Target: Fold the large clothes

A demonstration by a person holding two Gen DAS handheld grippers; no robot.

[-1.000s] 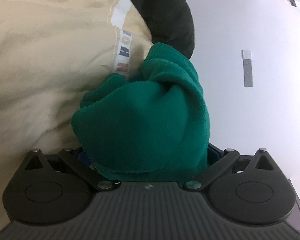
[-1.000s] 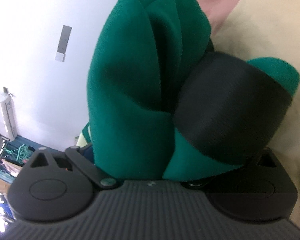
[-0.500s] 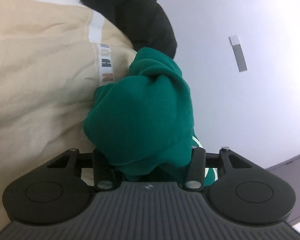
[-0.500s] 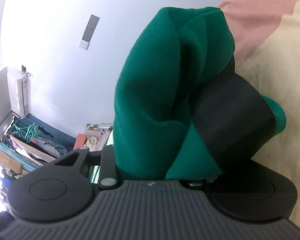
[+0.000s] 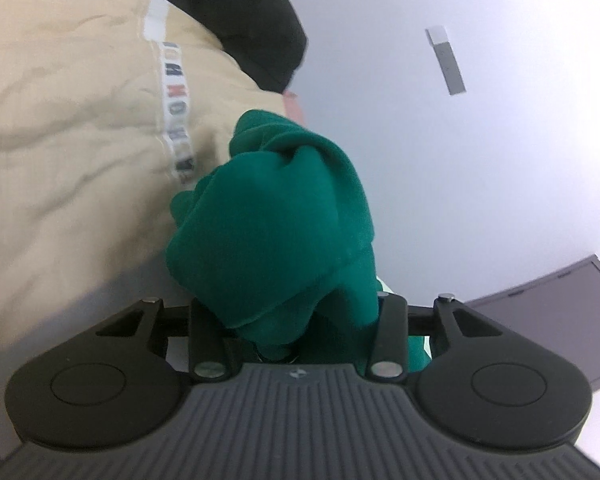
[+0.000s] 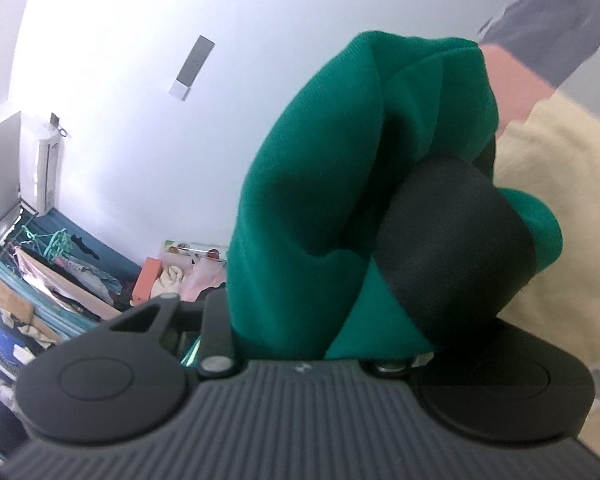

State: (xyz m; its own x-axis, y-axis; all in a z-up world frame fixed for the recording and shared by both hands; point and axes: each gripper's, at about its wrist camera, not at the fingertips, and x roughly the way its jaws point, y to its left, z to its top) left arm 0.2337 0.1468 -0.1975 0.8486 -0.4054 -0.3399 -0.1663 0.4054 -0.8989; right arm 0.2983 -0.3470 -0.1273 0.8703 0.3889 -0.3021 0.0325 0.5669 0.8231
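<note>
Both fingers (image 5: 392,320) pinch the green garment (image 5: 276,216) beside open white wall (image 5: 480,160).

A home laundry corner: heaped clothes (image 6: 40,280), hangers (image 6: 56,240) and a white wall (image 6: 140,80).

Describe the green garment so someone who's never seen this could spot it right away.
Look at the big beige quilt with its lettered strip. In front of it, bunched in both grippers, is the green garment. It is the only deep green fleece, with a black band at one end.
</note>
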